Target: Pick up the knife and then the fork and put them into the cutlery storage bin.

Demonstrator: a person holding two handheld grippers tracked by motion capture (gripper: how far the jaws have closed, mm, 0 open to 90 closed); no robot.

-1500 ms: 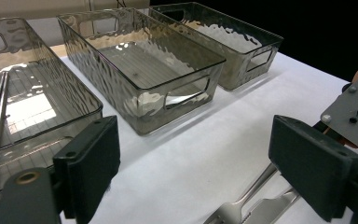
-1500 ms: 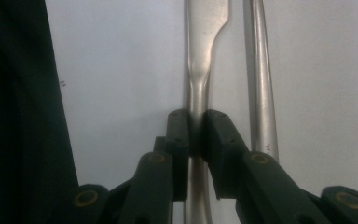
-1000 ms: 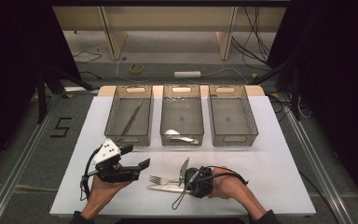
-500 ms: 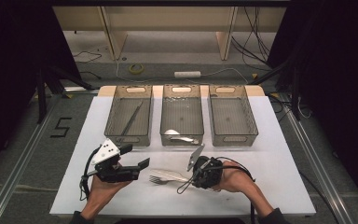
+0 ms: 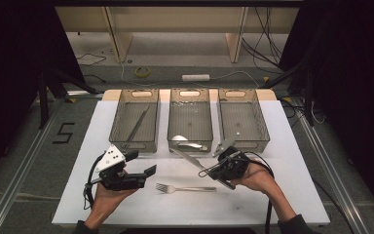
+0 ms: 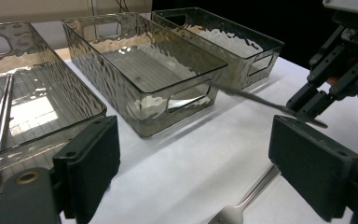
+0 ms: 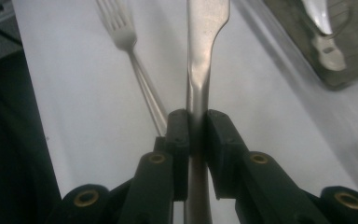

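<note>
Steel knife (image 7: 200,70) tip beyond frame

Bright overhead light on the table (image 5: 292,195) — dark surroundings, blurred close-ups.

Silver knife (image 5: 189,159) gleams in the black gripper (image 5: 213,171), silver fork (image 5: 185,188) lies on the white table (image 5: 282,195), and three smoky-grey rippled bins (image 5: 190,119) glint.
</note>
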